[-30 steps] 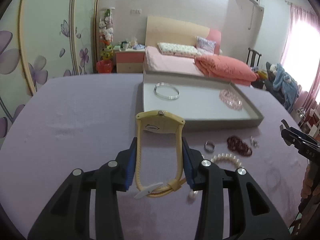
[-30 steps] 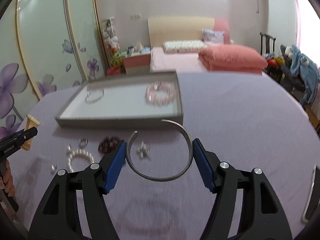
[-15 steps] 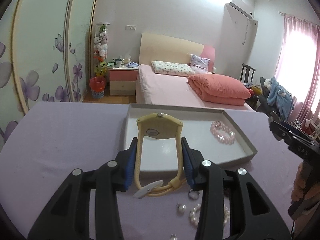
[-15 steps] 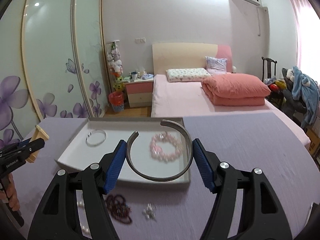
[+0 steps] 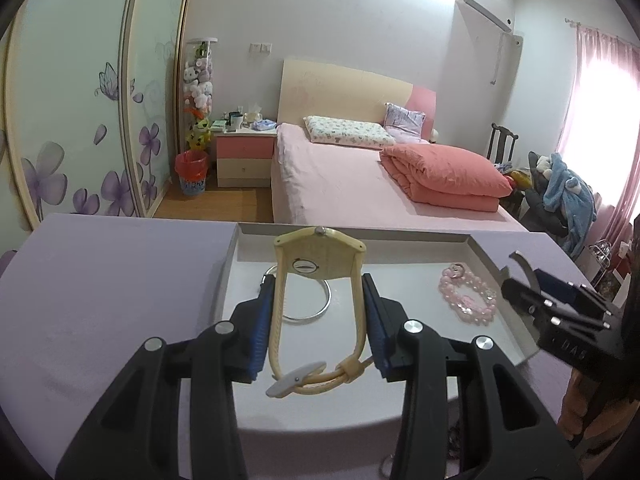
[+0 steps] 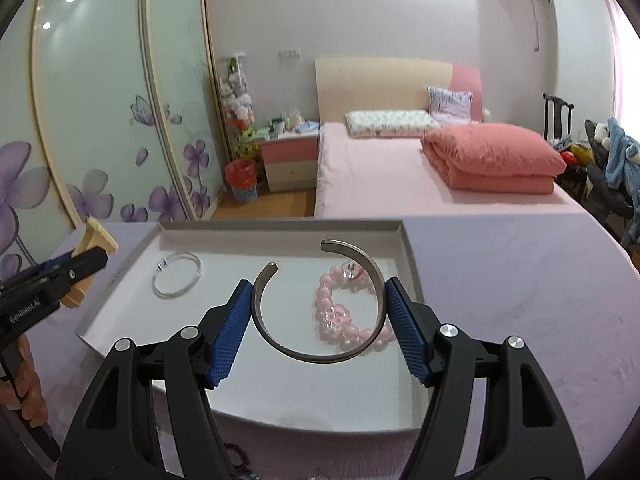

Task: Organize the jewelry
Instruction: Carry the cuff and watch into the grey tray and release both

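My left gripper (image 5: 318, 316) is shut on a cream-yellow wristwatch (image 5: 318, 264) and holds it above the grey tray (image 5: 436, 237). My right gripper (image 6: 320, 312) is shut on an open silver cuff bangle (image 6: 360, 260) over the same tray (image 6: 412, 256). In the tray lie a thin silver bracelet (image 6: 178, 276), also in the left wrist view (image 5: 316, 312), and a pink bead bracelet (image 6: 340, 320), also in the left wrist view (image 5: 466, 300). The right gripper shows at the right edge of the left wrist view (image 5: 560, 312); the left gripper shows at the left of the right wrist view (image 6: 52, 276).
The tray sits on a purple-covered table (image 6: 520, 300). A dark bead bracelet (image 6: 240, 460) peeks out on the cloth under my right gripper. Beyond the table stand a pink bed (image 5: 360, 176), a nightstand (image 5: 244, 152) and a chair with clothes (image 5: 560, 192).
Both grippers have moved forward from over the loose jewelry on the cloth to above the tray, still holding the watch and the bangle. The loose pearls and rings have dropped out of view.
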